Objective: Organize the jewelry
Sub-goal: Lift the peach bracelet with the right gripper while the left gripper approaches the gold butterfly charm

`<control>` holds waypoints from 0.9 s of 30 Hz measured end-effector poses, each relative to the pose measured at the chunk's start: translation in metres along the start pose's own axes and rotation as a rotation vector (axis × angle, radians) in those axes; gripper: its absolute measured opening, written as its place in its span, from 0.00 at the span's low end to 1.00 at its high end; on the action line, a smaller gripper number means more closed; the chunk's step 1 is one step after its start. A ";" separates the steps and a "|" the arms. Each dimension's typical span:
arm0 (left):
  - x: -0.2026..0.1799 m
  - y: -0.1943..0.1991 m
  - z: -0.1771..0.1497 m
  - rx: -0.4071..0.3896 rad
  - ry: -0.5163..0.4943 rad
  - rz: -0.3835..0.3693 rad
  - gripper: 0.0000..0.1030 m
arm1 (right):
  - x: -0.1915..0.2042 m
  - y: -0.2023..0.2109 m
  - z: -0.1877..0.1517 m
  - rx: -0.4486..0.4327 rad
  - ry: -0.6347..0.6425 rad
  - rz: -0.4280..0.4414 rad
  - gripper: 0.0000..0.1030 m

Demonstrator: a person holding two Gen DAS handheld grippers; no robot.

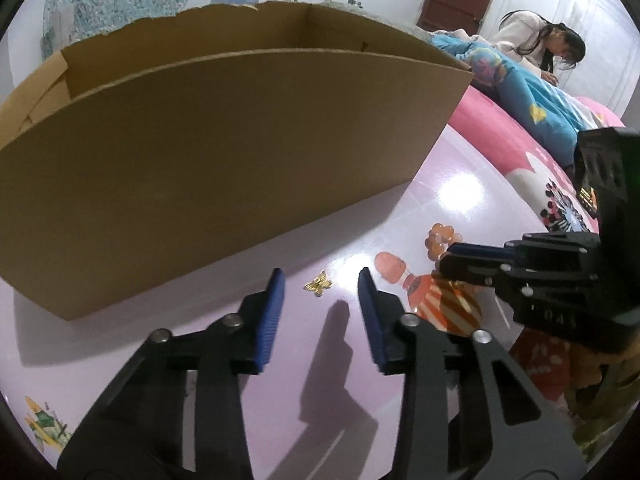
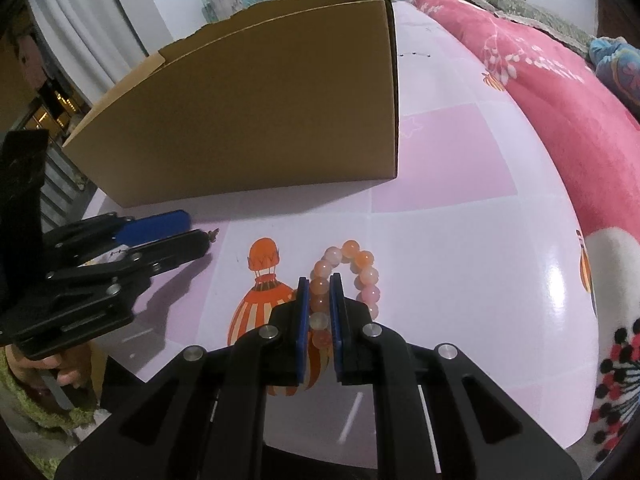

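A small gold butterfly charm (image 1: 318, 283) lies on the pink-lilac table (image 1: 352, 236), close to the front wall of an open cardboard box (image 1: 220, 160). My left gripper (image 1: 320, 278) stands over it, blue pads either side of the charm and apart from it. In the right wrist view my right gripper (image 2: 319, 280) is shut on a bracelet of pink and orange beads (image 2: 362, 266), whose loop rests on the table (image 2: 460, 260) ahead of the fingertips. That view also shows the left gripper (image 2: 198, 229) at the left, the charm (image 2: 214, 233) at its tip, and the box (image 2: 260, 120) behind.
A pink flowered blanket (image 2: 560, 120) borders the table's right side. A person (image 1: 536, 40) sits at the back right behind a blue blanket (image 1: 540, 108). A hot-air balloon print (image 2: 264, 300) decorates the tabletop. A hand (image 2: 60, 376) holds the left gripper.
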State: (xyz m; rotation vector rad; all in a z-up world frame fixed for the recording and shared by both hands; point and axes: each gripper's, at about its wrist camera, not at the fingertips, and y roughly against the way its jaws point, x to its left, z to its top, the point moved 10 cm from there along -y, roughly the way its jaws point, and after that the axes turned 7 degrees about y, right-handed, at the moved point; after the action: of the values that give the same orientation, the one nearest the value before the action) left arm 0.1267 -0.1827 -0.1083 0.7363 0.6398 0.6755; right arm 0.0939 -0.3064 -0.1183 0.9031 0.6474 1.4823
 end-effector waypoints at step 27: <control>-0.012 -0.015 0.001 -0.007 -0.120 0.188 0.12 | -0.002 0.000 -0.001 -0.026 -0.008 0.034 0.10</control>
State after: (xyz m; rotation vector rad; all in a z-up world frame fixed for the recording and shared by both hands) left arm 0.1245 -0.2001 -0.1159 0.8310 0.4615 0.7984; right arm 0.0936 -0.3079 -0.1192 0.9033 0.6079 1.5132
